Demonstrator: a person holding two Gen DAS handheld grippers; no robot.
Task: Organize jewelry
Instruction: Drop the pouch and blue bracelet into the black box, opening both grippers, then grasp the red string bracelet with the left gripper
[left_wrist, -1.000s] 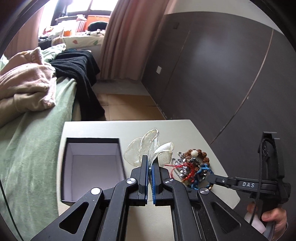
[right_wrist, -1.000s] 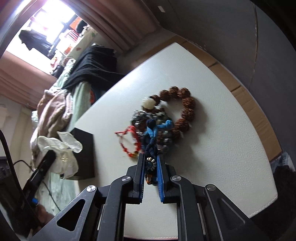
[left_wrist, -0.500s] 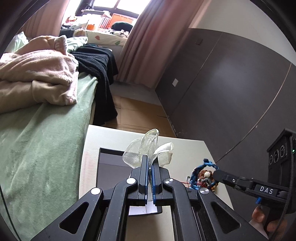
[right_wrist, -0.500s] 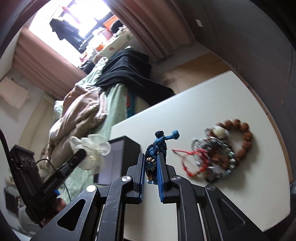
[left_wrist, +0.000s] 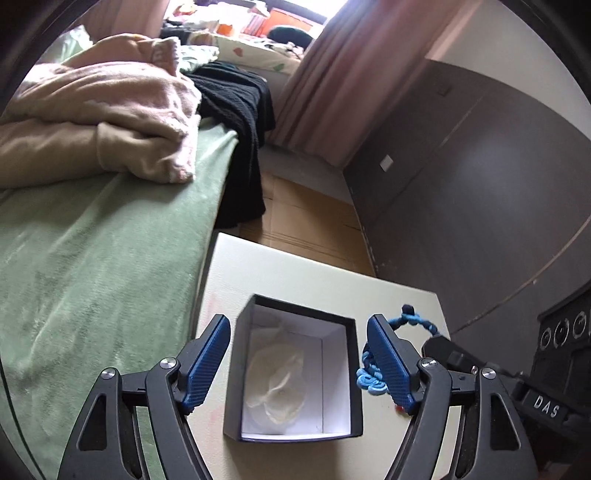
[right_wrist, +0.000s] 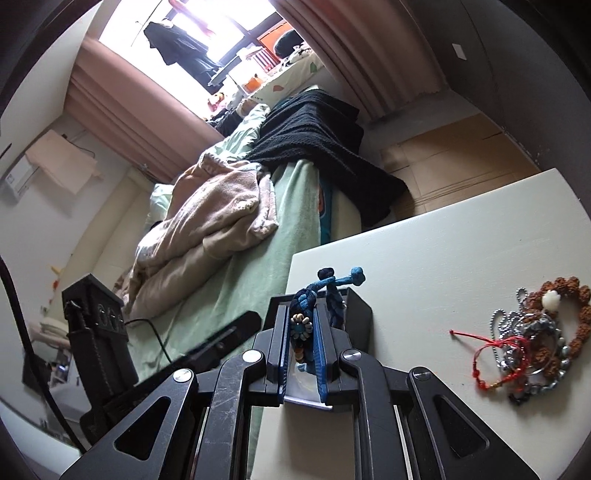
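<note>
A black box (left_wrist: 354, 373) with a white lining stands open on the white table (left_wrist: 295, 273). A sheer white pouch (left_wrist: 277, 387) lies loose on its floor. My left gripper (left_wrist: 297, 321) hangs over the box, its jaws opening, with nothing between them. My right gripper (right_wrist: 301, 314) is shut on a blue braided bracelet (right_wrist: 325, 284), which it holds in the air at the box's (right_wrist: 358, 314) right edge. That bracelet (left_wrist: 410, 321) also shows behind my left gripper's right finger.
A heap of jewelry lies on the table's right part: a brown bead bracelet (right_wrist: 576, 295), a red string bracelet (right_wrist: 495, 354) and a silver chain (right_wrist: 532, 328). A bed with a green cover (left_wrist: 92, 258) runs along the table's left edge. Dark wall panels (left_wrist: 480, 184) stand to the right.
My left gripper has opened and the pouch it held now lies in the box. My right gripper has lifted the blue bracelet off the heap and carried it over to the box.
</note>
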